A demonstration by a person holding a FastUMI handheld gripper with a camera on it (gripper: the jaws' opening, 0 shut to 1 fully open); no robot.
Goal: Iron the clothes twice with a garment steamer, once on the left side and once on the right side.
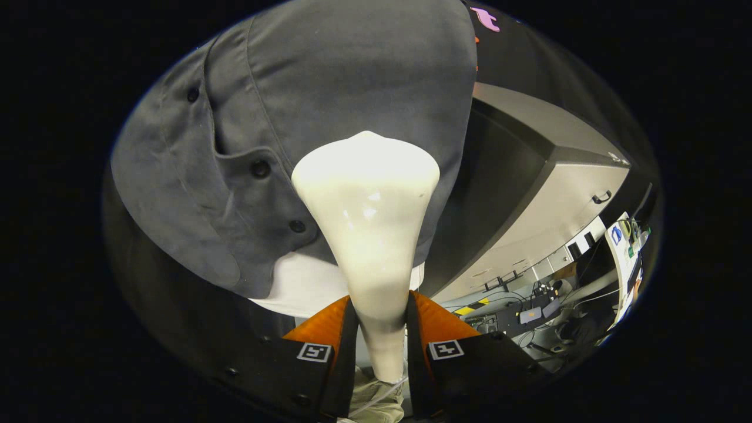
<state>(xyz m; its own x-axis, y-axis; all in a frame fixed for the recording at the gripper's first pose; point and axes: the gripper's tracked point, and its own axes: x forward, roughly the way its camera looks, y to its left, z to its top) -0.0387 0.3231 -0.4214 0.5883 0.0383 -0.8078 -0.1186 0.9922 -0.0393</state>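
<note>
Between the two fingers of the gripper (379,329) sits the narrow neck of the garment steamer (367,223), and both fingers press against it from either side, clamped firmly on the handle. From that neck the steamer flares up into a broad, glossy cream-white head, whose top edge lies against, or just short of, the hanging shirt (329,88); contact cannot be told for certain. Holding it by the slim part likely keeps the wide face free to run over the cloth. Dark grey with a row of dark buttons (260,169) along its placket, the shirt hangs just beyond the head, which sits to one side of that button line, so one half of the front seems to be under the pass. A white garment (305,285) shows below the grey hem. Off to the other side stands a pale cabinet (558,200) with a dark handle, and farther down lie cables and small devices (529,311).
</note>
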